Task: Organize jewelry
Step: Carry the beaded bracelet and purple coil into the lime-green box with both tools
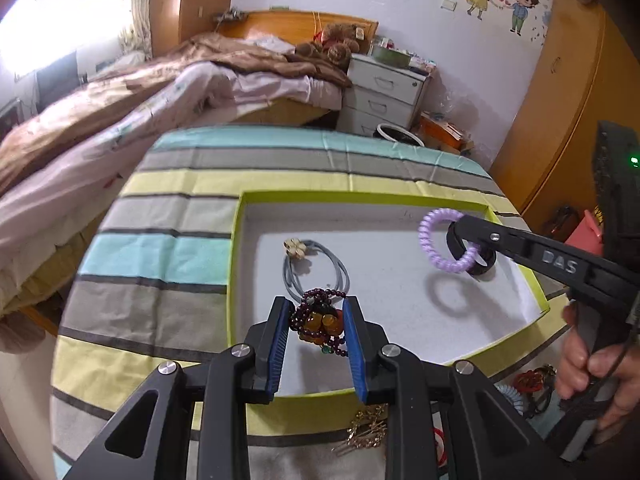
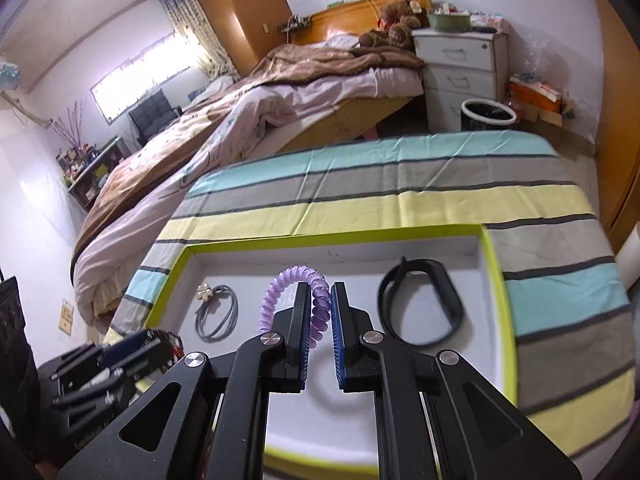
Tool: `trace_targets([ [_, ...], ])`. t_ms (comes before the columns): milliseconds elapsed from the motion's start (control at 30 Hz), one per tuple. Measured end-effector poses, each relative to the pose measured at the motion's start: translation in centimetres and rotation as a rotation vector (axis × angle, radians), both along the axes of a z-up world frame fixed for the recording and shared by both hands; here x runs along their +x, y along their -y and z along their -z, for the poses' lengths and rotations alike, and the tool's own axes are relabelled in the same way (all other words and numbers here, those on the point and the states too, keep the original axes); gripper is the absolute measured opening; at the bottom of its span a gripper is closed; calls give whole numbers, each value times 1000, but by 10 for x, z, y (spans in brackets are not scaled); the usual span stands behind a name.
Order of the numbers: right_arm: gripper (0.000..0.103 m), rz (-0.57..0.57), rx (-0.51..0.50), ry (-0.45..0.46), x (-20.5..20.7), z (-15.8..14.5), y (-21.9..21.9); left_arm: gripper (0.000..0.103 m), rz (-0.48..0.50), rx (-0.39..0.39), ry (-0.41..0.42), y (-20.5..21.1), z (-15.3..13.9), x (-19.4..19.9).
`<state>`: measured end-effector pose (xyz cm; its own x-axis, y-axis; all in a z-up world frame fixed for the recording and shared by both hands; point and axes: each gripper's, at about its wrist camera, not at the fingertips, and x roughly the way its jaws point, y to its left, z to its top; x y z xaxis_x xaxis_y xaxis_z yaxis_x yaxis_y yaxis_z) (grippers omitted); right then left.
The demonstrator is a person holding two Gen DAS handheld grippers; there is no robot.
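Bedroom setting: unmade bed [image 2: 256,112] with brown and pink bedding, white three-drawer cabinet [image 2: 460,68], wooden wardrobe behind. Foreground: table under a striped cloth [image 2: 400,184] in teal, grey and yellow bands.

On cloth: one shallow white cardboard tray with lime-green rim [image 1: 236,264].

Count inside tray: one grey cord hair tie with a cream flower charm [image 1: 308,268]; one black rubber wristband [image 2: 420,304], lying flat at the tray's right side.

Count outside tray, near edge of cloth: one cluster of gold hairpins [image 1: 366,428]; one red ornament [image 1: 532,380], partly hidden; further small items too obscured to count.

Left gripper [image 1: 318,324]: blue pads part-way apart, clamped on one bunched dark-red bead bracelet with amber beads [image 1: 320,320], held between the jaws above the tray's near floor.

Right gripper [image 2: 320,320]: jaws nearly together, pinching one lilac spiral coil hair tie [image 2: 296,296]; loop stands up past the fingertips, raised clear of the tray floor, shadow beneath. Hand [image 1: 592,360] on right grip.
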<state>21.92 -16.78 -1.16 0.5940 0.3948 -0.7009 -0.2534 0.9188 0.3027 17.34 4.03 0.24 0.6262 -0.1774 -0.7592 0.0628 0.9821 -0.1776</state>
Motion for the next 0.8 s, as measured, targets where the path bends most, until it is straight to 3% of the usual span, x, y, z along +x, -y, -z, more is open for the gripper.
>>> trace_targets([
  [233,10,11,-35,-42,25,14,-4,28,-6,11,-21,-2,9,13],
  [800,10,-1,-115,-70,39,26,-14,28,-6,-4,-30,-7,17,22],
])
